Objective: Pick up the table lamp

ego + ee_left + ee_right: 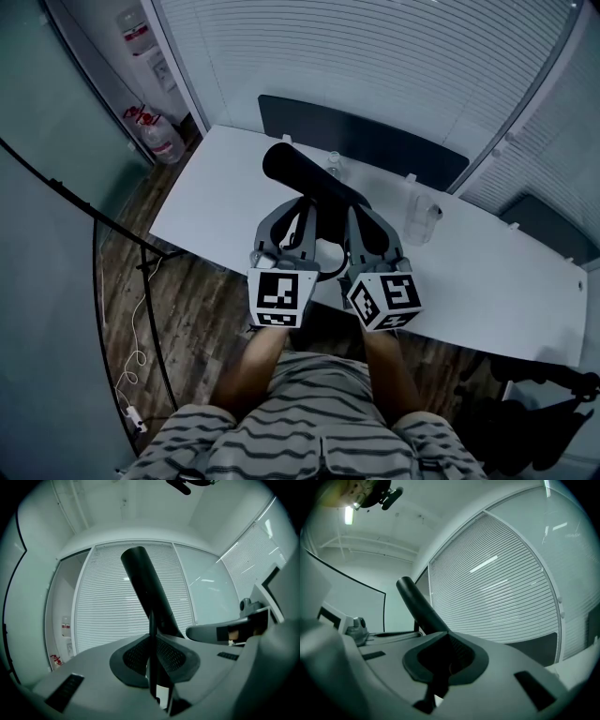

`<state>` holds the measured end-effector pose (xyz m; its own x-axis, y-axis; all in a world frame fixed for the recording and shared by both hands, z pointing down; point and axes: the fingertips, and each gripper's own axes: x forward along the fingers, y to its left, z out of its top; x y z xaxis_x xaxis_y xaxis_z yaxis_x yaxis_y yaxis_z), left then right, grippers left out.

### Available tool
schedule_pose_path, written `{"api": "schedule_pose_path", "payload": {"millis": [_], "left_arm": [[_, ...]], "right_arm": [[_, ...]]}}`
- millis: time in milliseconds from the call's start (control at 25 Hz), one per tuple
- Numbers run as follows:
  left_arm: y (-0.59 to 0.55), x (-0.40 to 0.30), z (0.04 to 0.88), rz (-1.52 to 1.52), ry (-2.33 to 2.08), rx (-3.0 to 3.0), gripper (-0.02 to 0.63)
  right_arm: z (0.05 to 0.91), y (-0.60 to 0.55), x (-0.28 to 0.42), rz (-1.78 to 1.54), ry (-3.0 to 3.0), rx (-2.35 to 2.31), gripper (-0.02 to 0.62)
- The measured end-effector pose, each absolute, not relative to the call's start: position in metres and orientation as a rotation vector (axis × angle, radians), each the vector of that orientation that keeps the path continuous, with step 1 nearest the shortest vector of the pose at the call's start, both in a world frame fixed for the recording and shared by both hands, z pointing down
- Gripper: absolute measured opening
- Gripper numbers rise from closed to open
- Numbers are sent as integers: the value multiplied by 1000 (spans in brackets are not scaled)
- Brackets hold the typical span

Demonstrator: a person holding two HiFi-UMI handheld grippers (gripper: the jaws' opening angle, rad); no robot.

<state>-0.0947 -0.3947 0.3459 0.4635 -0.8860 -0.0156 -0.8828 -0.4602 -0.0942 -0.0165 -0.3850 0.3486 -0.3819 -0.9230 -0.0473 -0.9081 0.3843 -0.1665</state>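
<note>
Head view: left gripper (291, 221) and right gripper (371, 229) clamp the table lamp (298, 174).

The table lamp (305, 173) shows only its black tube; its lower part is mostly hidden behind the left gripper (300, 212) and right gripper (357, 214). Below the lamp, the person (309, 422) is cut off by the picture's bottom edge. Far left of it, 2 water jugs (161, 141) carry unreadably small labels.

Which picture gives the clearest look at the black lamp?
The head view: the lamp appears most fully there, above the table. Both gripper views show only its dark tube close up.
</note>
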Motion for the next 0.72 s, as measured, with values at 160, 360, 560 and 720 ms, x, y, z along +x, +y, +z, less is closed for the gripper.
{"api": "schedule_pose_path", "payload": {"millis": [160, 360, 560, 720], "left_arm": [[-393, -94, 344, -59, 1580, -2608, 43], [-392, -95, 345, -52, 1585, -2600, 43], [-395, -96, 344, -50, 1581, -2606, 43], [-394, -99, 345, -58, 1579, -2609, 43]], "right_arm": [[349, -386, -16, -177, 2502, -1669, 8], [351, -385, -18, -148, 2509, -1690, 8], [349, -386, -21, -132, 2516, -1692, 8], [348, -383, -22, -126, 2520, -1689, 8]]}}
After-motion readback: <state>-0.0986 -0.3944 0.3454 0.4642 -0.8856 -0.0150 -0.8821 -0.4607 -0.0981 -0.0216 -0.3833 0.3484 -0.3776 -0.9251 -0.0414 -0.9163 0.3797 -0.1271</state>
